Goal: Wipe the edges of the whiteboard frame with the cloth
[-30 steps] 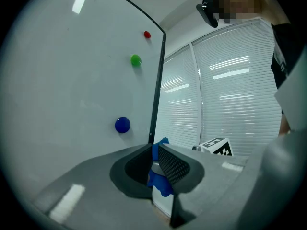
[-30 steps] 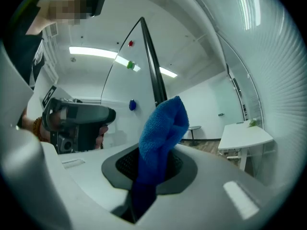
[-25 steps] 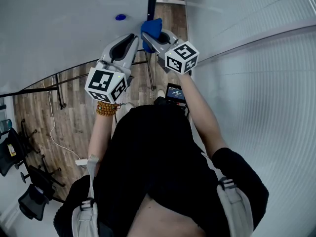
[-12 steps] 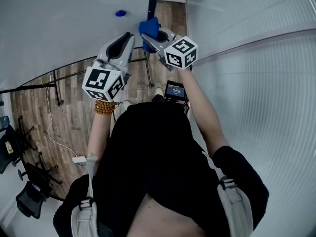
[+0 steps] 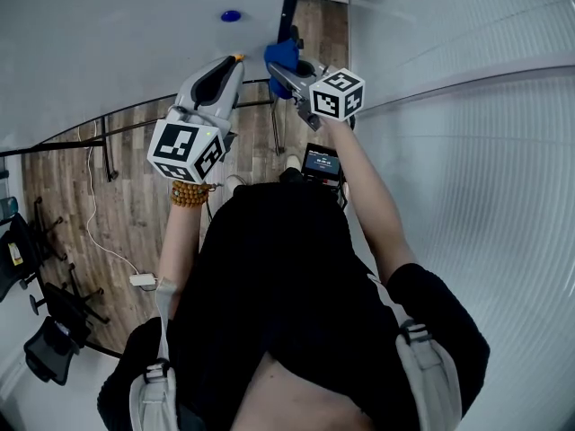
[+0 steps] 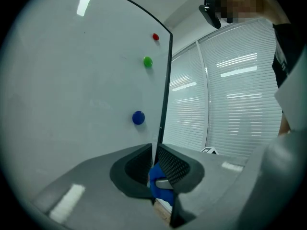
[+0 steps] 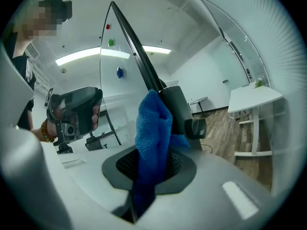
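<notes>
You are clenching the cloth [image 7: 152, 128] in your right tongs [image 7: 149, 163] against the frame edge [image 7: 136, 51] rising straight ahead, left tongs [image 6: 154, 164] closed empty.

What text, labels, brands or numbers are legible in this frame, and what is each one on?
None can be read for certain.
Small black device with a lit screen: characters too small to read.
Black-and-white marker cubes: square patterns only, no words.
White whiteboard: no writing visible.
Blue cloth: no label visible.
</notes>
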`<action>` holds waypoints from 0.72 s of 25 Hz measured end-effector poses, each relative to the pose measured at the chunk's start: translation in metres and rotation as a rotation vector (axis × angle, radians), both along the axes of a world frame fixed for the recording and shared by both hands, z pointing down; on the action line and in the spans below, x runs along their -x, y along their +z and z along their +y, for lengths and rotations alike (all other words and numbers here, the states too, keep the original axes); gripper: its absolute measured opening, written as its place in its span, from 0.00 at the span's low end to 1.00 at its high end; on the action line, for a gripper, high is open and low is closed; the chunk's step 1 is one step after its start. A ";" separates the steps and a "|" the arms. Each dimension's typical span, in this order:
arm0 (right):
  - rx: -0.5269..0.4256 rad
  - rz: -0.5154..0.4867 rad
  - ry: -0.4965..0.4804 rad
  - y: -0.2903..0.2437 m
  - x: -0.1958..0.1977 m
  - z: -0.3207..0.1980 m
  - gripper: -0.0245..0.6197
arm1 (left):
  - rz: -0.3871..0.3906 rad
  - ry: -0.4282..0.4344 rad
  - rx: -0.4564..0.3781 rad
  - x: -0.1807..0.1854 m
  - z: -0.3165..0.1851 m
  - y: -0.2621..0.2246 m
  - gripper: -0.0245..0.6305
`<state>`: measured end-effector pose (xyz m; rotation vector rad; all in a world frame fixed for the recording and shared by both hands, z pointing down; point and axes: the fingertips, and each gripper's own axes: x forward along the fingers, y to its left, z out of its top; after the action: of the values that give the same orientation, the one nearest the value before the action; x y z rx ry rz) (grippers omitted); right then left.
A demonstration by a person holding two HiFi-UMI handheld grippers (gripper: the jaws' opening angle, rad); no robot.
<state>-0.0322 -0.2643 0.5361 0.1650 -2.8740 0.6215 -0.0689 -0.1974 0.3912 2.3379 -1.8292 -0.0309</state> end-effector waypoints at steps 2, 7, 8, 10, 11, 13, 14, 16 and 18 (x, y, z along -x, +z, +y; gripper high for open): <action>0.009 0.002 -0.009 0.000 -0.001 0.001 0.15 | -0.001 -0.004 0.001 0.000 0.003 -0.002 0.26; 0.053 0.010 -0.023 0.006 -0.003 0.001 0.15 | -0.001 -0.015 0.001 -0.002 0.006 -0.006 0.26; 0.060 0.013 -0.024 0.008 -0.003 0.001 0.15 | 0.000 -0.018 0.002 -0.002 0.007 -0.006 0.26; 0.066 0.025 -0.025 0.013 -0.004 0.001 0.15 | 0.001 -0.024 0.004 -0.001 0.009 -0.006 0.26; 0.064 0.034 -0.026 0.017 -0.005 0.001 0.15 | 0.000 -0.028 0.006 -0.001 0.010 -0.005 0.26; 0.071 0.041 -0.027 0.024 -0.007 0.002 0.15 | -0.003 -0.035 0.008 -0.002 0.012 -0.003 0.26; 0.079 0.041 -0.027 0.027 -0.009 0.002 0.15 | -0.005 -0.039 0.009 -0.003 0.013 -0.003 0.26; 0.089 0.048 -0.026 0.035 -0.012 0.003 0.15 | -0.007 -0.045 0.012 -0.005 0.015 0.000 0.26; 0.097 0.061 -0.028 0.048 -0.013 0.002 0.15 | -0.008 -0.051 0.020 -0.004 0.015 0.008 0.26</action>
<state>-0.0196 -0.2622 0.5837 0.1266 -2.7758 0.7354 -0.0651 -0.1826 0.3994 2.2809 -1.8836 -0.0095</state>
